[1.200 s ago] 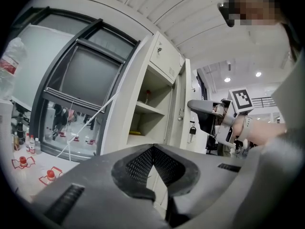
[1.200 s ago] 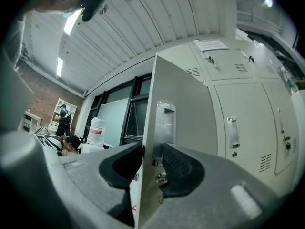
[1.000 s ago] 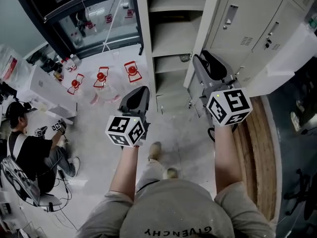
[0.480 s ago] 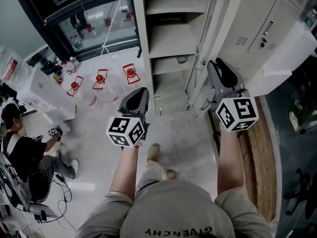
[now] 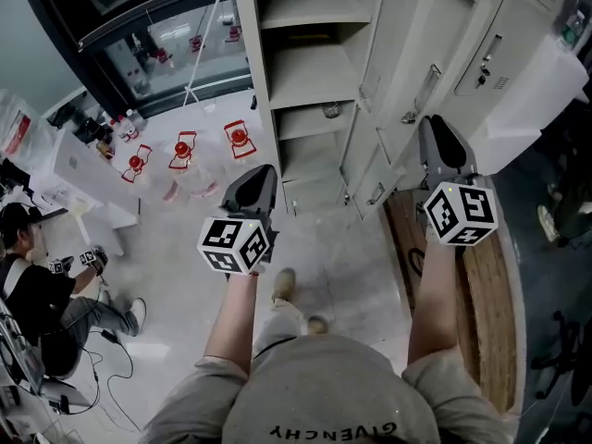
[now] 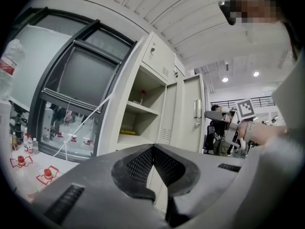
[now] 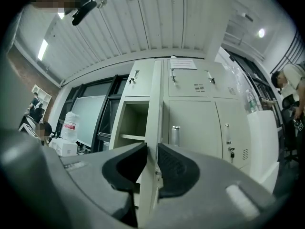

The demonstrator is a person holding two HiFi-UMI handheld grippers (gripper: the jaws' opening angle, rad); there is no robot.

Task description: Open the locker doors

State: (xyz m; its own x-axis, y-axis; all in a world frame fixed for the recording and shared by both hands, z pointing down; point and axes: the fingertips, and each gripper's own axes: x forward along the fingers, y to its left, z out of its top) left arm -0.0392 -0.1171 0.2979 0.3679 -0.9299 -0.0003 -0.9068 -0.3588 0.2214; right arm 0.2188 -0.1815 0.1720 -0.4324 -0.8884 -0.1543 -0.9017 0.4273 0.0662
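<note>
Locker door [image 7: 153, 94] is sticking straight out from the cabinet, edge-on to the right gripper [image 7: 152, 149], with its free edge running upright between the jaws. Those jaws have just been closing, and the pads are looking pressed against both faces of the panel, though the wide-angle view is making a firm pinch hard to confirm. The door is hanging from the right side of the open compartment [image 7: 132, 123], so any further swing is going to carry it rightward, towards the closed neighbouring doors [image 7: 193, 128]. The right hand is sitting just where that arc begins. The left gripper [image 6: 153, 149] is pointing level at the shelves [image 6: 136, 109], jaws together with nothing in them, and is standing well apart from the door. I am judging this as the right hand's job.
</note>
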